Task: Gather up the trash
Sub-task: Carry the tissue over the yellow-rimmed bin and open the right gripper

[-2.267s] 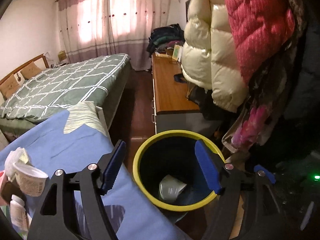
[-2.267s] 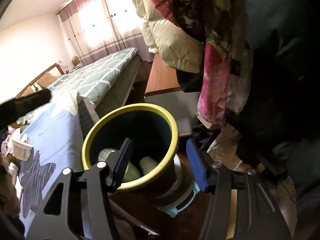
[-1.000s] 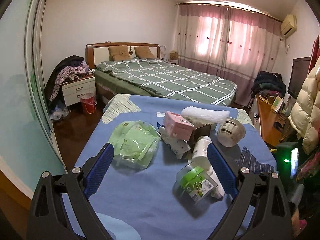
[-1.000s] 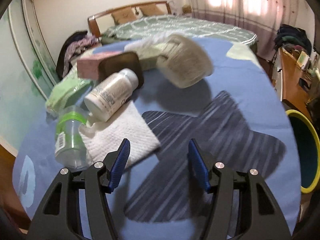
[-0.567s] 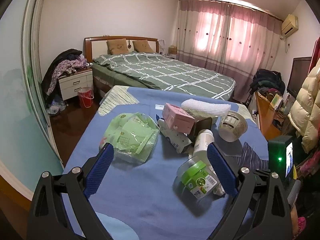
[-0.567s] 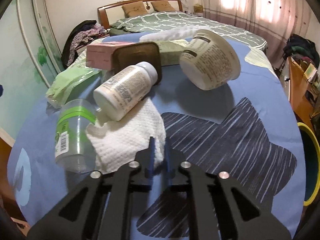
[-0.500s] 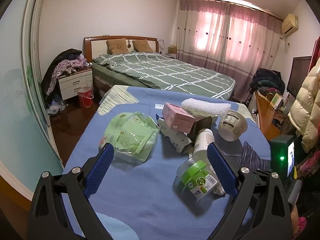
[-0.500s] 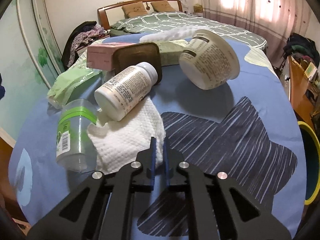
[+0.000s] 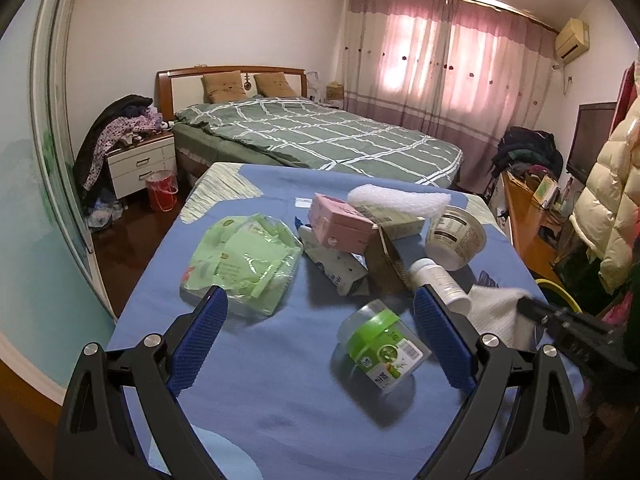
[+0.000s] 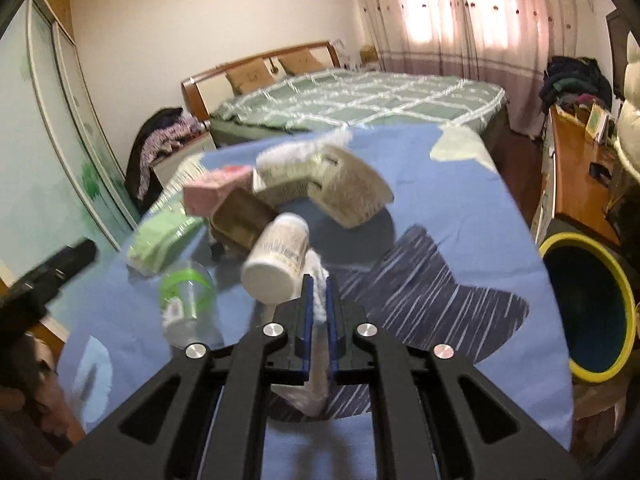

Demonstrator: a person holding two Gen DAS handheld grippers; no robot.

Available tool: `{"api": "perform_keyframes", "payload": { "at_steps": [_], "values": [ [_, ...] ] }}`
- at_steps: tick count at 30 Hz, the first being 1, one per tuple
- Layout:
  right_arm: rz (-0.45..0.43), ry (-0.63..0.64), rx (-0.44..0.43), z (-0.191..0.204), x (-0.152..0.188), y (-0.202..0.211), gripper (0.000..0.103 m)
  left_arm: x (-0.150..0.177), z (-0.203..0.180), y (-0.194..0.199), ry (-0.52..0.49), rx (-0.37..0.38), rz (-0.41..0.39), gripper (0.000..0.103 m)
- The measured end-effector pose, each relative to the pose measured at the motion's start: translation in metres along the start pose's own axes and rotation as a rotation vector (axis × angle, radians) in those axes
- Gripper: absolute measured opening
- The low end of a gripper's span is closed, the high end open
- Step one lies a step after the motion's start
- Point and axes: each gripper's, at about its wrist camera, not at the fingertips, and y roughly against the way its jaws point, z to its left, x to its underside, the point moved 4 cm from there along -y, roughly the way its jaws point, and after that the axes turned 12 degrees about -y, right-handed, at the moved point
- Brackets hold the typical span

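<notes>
Your right gripper (image 10: 316,312) pinches the soft, light tissue (image 10: 318,280) at its near edge; it will droop. Left gripper (image 9: 320,332) gapes empty.

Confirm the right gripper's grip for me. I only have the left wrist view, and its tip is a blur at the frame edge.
Observer: In the right wrist view, the right gripper is shut on the white paper towel, which hangs down between its fingers.
Operator: Bin? I only see a sliver of yellow.
Observer: The yellow-rimmed bin stands beyond the table's right edge, its open mouth in plain view. The inside is too dark to tell what it holds.
Operator: Is the white bottle clear of the towel?
Observer: The white bottle lies just left of the fingertips, close beside the towel. Blur hides whether they touch.
</notes>
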Motion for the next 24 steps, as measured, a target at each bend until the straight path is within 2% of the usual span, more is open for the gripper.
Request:
{"api": "perform_keyframes", "payload": {
  "at_steps": [7, 13, 19, 24],
  "values": [
    [-0.057, -0.001, -0.041, 0.011, -0.010, 0.028, 0.006, 0.000, -0.005, 0.005, -0.013, 0.002, -0.011, 0.093],
    [-0.126, -0.056, 0.004, -0.016, -0.026, 0.045, 0.006, 0.001, -0.008, 0.008, -0.017, 0.011, -0.011, 0.093],
    [-0.194, -0.169, 0.127, -0.074, -0.043, 0.053, 0.006, 0.003, -0.015, 0.006, -0.029, 0.026, 0.000, 0.093],
    [-0.257, -0.269, 0.287, -0.135, -0.048, 0.058, 0.006, 0.006, -0.024, -0.006, -0.038, 0.039, 0.028, 0.093]
  ]
}}
